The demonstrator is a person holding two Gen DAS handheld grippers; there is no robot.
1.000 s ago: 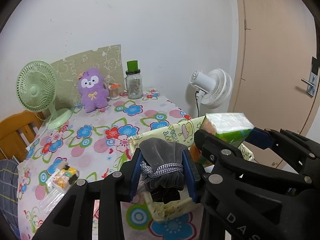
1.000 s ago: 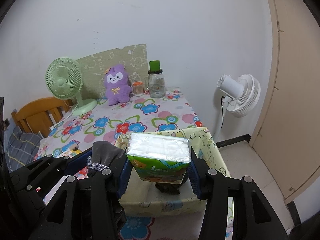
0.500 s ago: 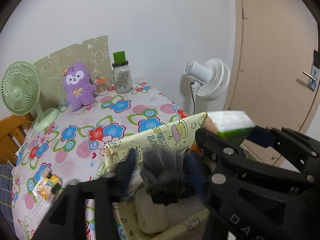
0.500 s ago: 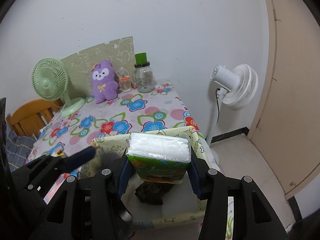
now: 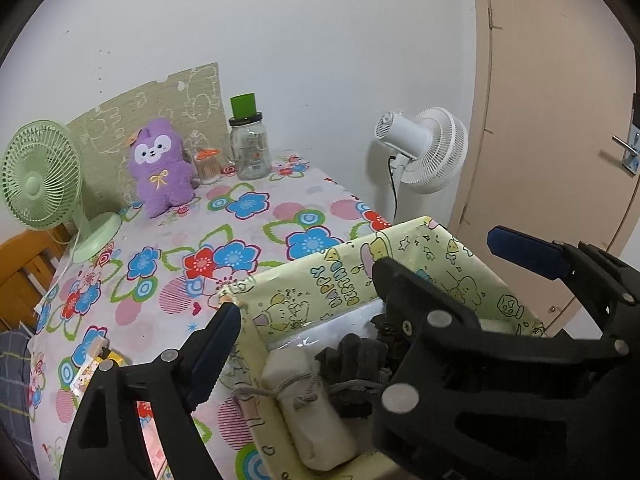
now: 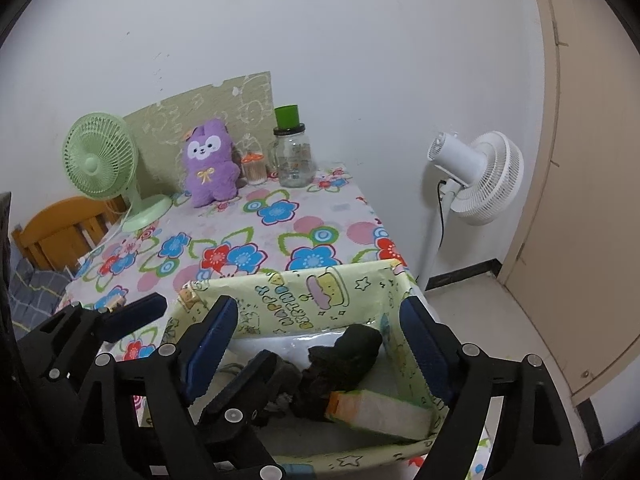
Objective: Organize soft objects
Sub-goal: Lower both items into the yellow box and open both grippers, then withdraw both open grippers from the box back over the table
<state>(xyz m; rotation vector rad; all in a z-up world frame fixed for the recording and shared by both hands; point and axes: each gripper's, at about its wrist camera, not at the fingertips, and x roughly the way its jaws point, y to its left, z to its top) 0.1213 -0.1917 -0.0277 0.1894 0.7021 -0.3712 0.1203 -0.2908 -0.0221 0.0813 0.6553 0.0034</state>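
Both loads have just been let go. A second ago the left gripper (image 5: 304, 344) pinched a grey glove (image 5: 356, 364) and the right gripper (image 6: 316, 344) clamped a green tissue pack (image 6: 380, 406) above the box (image 6: 288, 300); now both sets of jaws are spreading apart with nothing pressed between them. The glove lies inside the box, next to a cream pouch (image 5: 308, 408) tied with grey cord at its near left side. The tissue pack rests on its side along the box's near right wall, just beside a dark bundle (image 6: 344, 356) in the middle. Both grippers hang low over the box's near edge, the left one's finger crossing in front of the right camera. For the task, this reads as two soft things stowed at once. The purple plush (image 5: 162, 168) sits well apart at the far end of the table (image 5: 256, 236), between the green fan (image 5: 40, 184) and a jar (image 5: 250, 152), so it may be the next soft thing to fetch.
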